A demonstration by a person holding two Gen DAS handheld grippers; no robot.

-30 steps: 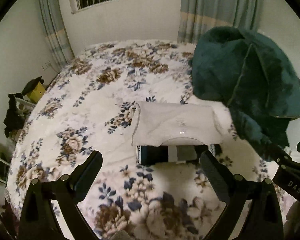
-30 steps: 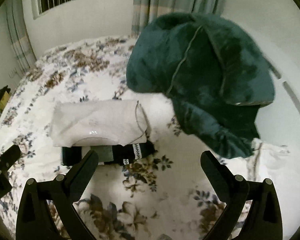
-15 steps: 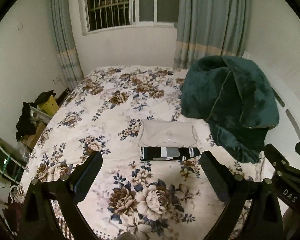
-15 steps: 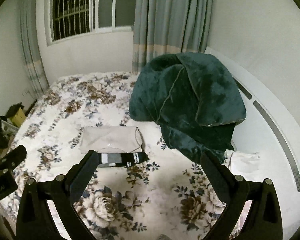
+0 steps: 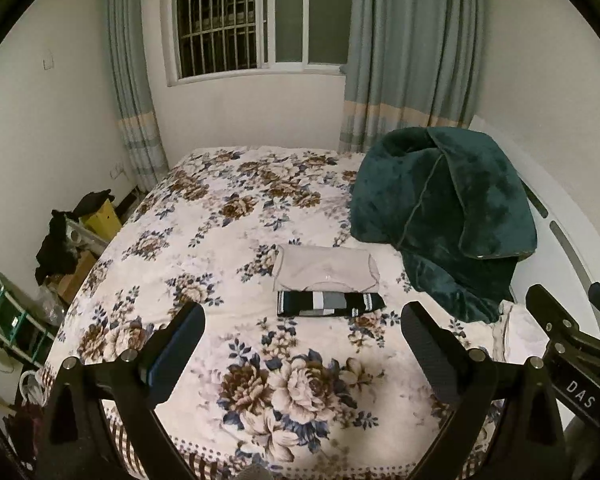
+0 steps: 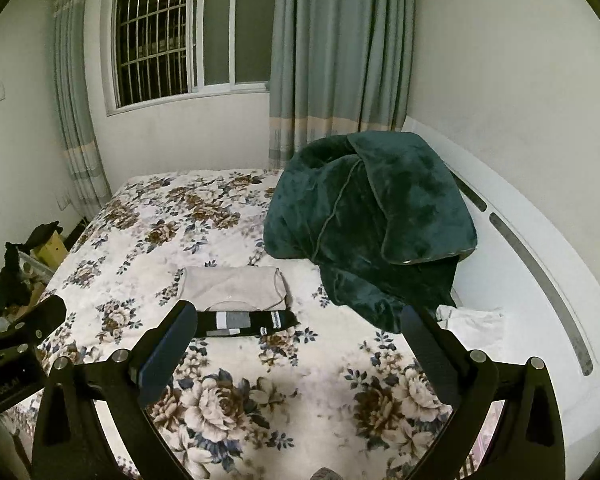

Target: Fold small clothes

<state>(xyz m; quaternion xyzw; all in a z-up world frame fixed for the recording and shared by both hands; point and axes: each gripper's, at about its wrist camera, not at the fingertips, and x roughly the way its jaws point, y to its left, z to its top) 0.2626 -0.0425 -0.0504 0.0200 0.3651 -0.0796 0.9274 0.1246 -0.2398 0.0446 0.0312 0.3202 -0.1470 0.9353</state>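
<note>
A folded beige garment lies on the floral bed, with a folded dark striped garment touching its near edge. Both also show in the right wrist view, the beige one and the striped one. My left gripper is open and empty, held well back above the bed's near end. My right gripper is open and empty too, beside it on the right. The right gripper's body shows at the right edge of the left wrist view.
A big dark green plush blanket is heaped at the right of the bed against the white headboard. A white cloth lies below it. Clutter and a shelf stand left of the bed. A window and curtains are behind.
Both grippers have pulled back and up from the folded garments, which now look small and far. More of the room shows. The garments have not moved.
</note>
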